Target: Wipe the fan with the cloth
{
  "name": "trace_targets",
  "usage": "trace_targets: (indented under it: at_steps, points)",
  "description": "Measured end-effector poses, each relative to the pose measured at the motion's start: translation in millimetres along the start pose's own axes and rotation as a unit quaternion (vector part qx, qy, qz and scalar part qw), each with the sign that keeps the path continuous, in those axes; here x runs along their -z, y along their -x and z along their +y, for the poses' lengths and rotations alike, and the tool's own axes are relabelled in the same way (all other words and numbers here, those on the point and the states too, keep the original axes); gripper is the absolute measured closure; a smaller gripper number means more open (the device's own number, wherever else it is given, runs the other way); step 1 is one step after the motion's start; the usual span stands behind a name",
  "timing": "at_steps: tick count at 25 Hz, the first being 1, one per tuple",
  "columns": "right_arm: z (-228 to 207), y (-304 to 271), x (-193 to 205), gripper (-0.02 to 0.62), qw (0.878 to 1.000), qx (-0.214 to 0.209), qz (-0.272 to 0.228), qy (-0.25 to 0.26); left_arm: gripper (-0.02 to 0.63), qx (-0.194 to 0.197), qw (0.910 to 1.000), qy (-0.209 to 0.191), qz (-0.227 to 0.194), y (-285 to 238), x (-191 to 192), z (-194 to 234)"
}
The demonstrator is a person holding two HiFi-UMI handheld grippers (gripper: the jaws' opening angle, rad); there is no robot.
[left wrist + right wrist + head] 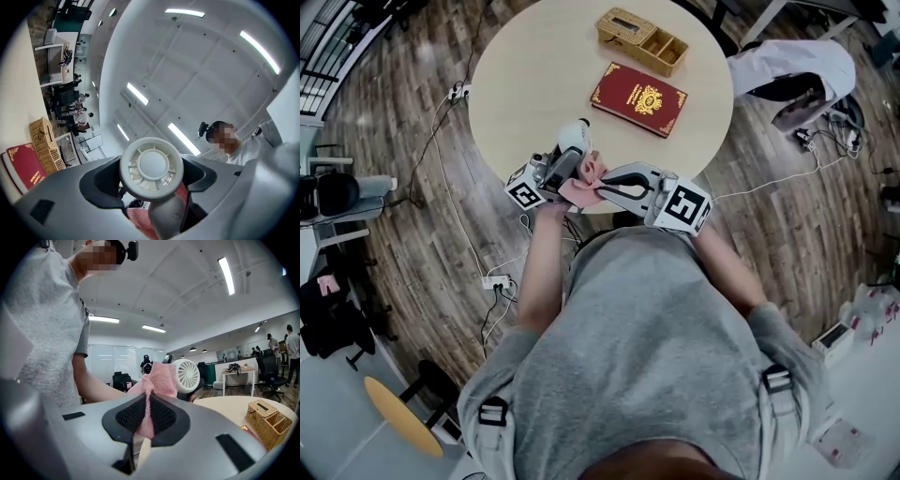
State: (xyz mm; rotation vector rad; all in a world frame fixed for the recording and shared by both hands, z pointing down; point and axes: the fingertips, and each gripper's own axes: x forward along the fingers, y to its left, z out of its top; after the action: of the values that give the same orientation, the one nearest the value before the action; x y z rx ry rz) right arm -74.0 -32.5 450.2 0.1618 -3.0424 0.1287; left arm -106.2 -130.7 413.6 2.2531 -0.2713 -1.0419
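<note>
A small white hand-held fan (574, 139) is held up over the near edge of the round table (516, 84). My left gripper (555, 172) is shut on its handle. In the left gripper view the round fan head (151, 164) stands just past the jaws, with the handle (166, 218) clamped between them. A pink cloth (587, 182) is pinched in my right gripper (617, 188), which is shut on it. In the right gripper view the cloth (158, 379) bunches up from the jaws and touches the side of the fan (187, 376). The cloth (139, 220) also shows beside the handle.
A red book (638, 97) lies mid-table, and a wicker box (641, 40) sits at the far edge. Cables and a power strip (497, 281) lie on the wooden floor at the left. A chair with a white garment (792, 70) stands at the right.
</note>
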Motion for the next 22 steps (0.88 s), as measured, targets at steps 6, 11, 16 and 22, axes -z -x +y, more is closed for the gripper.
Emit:
trace_targets:
  at_steps: [6,11,16,22]
  points:
    - [-5,0,-17,0.566,0.998,0.019,-0.029,-0.044,0.215,-0.039,0.9979,-0.021,0.047,-6,23,10]
    - [-16,1,-26,0.566,0.998,0.049,-0.042,-0.028,0.215,-0.040,0.9970,-0.008,0.065,-12,32,14]
    - [-21,-1,-20,0.566,0.997,0.075,-0.028,-0.012,0.215,-0.069,0.9954,-0.014,0.065,-10,33,26]
    - [-9,-13,-10,0.567,0.999,0.040,-0.012,-0.008,0.215,-0.109,0.9925,-0.030,0.046,-8,27,37]
